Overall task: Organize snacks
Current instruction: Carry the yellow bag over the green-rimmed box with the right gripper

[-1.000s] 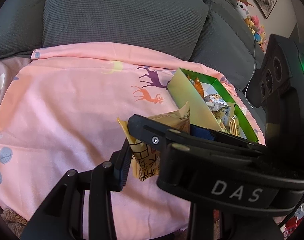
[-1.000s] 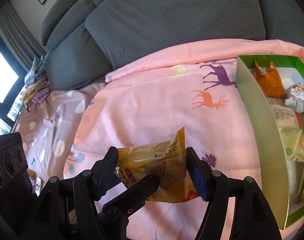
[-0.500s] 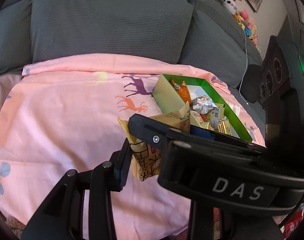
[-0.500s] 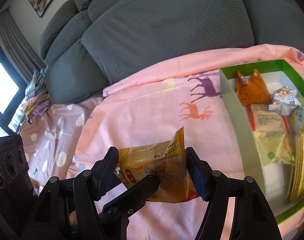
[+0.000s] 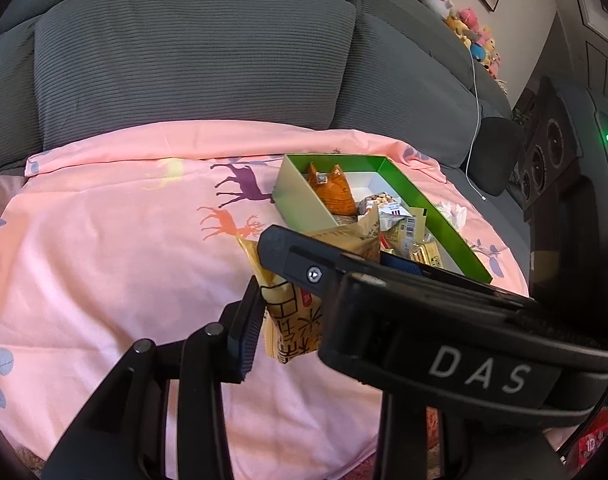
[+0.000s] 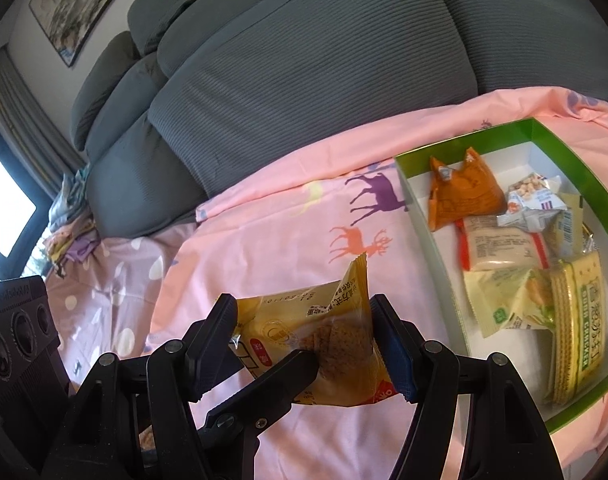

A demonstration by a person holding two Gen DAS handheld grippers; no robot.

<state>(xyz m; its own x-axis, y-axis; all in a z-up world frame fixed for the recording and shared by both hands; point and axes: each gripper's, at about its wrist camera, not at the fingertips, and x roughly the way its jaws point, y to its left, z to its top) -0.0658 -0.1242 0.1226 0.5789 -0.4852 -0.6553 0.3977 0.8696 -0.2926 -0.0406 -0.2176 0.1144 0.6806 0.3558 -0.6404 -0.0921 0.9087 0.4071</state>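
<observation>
Over the pink sheet: hovering with one yellow snack packet (image 6: pixel 312 344), above the cloth and just left of the green box (image 6: pixel 576 168).
Right gripper (image 6: pixel 304 344): pinching the packet from both sides, left pad on the crimped edge, right blue pad on the far side, jaws spread to about the packet's width.
Left gripper (image 5: pixel 299 300): showing one finger (image 5: pixel 245 328) lying against the packet's (image 5: pixel 299 312) left face; other finger hidden behind the right gripper's black body, so cannot tell whether clamping or merely touching.
Packet: standing upright, top corner poking up, biscuit picture facing the right wrist camera.
Green box: sitting on the pink deer-print sheet (image 6: pixel 271 248), near the grey sofa cushions (image 6: pixel 324 72).
Inside the box: lying at the far end, an orange packet (image 6: pixel 464 196); crowding the nearer half, a white peanut packet (image 6: pixel 532 204), a pale cracker pack (image 6: pixel 500 248) and yellow wafer packs (image 6: pixel 576 320).
</observation>
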